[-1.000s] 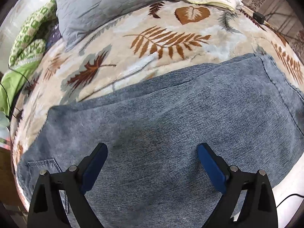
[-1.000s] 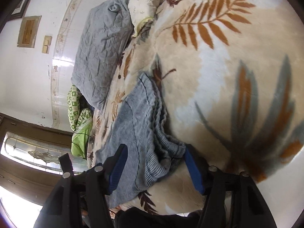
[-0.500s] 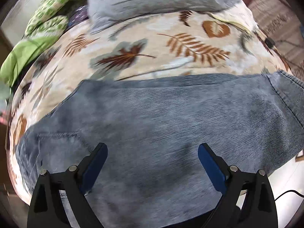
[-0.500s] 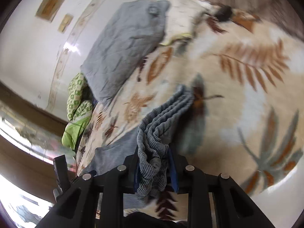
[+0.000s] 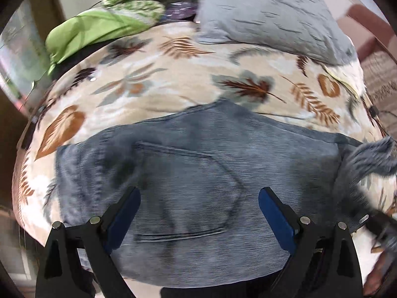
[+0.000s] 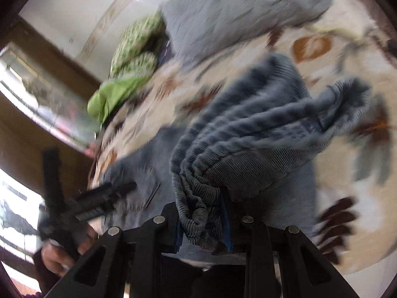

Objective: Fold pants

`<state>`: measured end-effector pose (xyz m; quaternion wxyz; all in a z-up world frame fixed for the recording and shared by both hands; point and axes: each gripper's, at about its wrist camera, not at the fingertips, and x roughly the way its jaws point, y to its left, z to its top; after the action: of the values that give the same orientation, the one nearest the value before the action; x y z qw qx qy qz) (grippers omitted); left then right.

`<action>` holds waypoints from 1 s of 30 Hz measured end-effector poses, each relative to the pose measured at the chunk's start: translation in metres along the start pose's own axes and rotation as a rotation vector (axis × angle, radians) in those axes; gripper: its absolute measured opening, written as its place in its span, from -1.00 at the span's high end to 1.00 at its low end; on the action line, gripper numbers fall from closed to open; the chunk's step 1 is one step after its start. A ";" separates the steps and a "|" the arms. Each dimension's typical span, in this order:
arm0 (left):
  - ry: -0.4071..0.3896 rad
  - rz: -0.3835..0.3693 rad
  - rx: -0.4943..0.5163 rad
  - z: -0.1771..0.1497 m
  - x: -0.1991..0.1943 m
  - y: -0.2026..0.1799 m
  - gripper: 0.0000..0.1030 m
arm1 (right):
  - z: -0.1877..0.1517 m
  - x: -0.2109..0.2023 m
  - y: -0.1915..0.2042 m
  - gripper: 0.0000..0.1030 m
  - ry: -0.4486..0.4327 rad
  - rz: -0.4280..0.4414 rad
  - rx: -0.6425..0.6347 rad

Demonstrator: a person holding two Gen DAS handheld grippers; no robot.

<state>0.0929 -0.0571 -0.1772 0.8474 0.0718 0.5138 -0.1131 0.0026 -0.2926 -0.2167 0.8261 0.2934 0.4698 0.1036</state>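
Lifted since 0.5 s ago: right gripper, clamping bunched hem of pants, raised over bed. Pants lie along near edge, corduroy, pocket up. Left gripper jaws wide, above pants.

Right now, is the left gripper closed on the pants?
No: in the left wrist view the left gripper stands wide open above the pants, its blue fingers apart and gripping no cloth.

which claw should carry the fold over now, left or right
Right, probably. The right claw is already shut on the bunched end of the pants, lifted off the leaf-print blanket. The left claw hangs open over the flat part, holding nothing.
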 end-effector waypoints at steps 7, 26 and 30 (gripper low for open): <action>0.009 0.009 -0.040 -0.009 0.002 0.023 -0.88 | -0.016 0.047 0.027 0.12 0.152 -0.065 -0.121; 0.054 0.101 0.302 -0.042 0.045 -0.083 -0.88 | 0.005 0.025 -0.062 0.24 0.031 -0.080 0.063; 0.068 0.078 0.280 -0.043 0.046 -0.077 -0.88 | 0.014 0.017 -0.051 0.24 0.021 -0.093 0.016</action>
<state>0.0567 -0.1265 -0.2381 0.8150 0.2132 0.5180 -0.1481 0.0183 -0.3319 -0.2536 0.8227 0.2769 0.4924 0.0642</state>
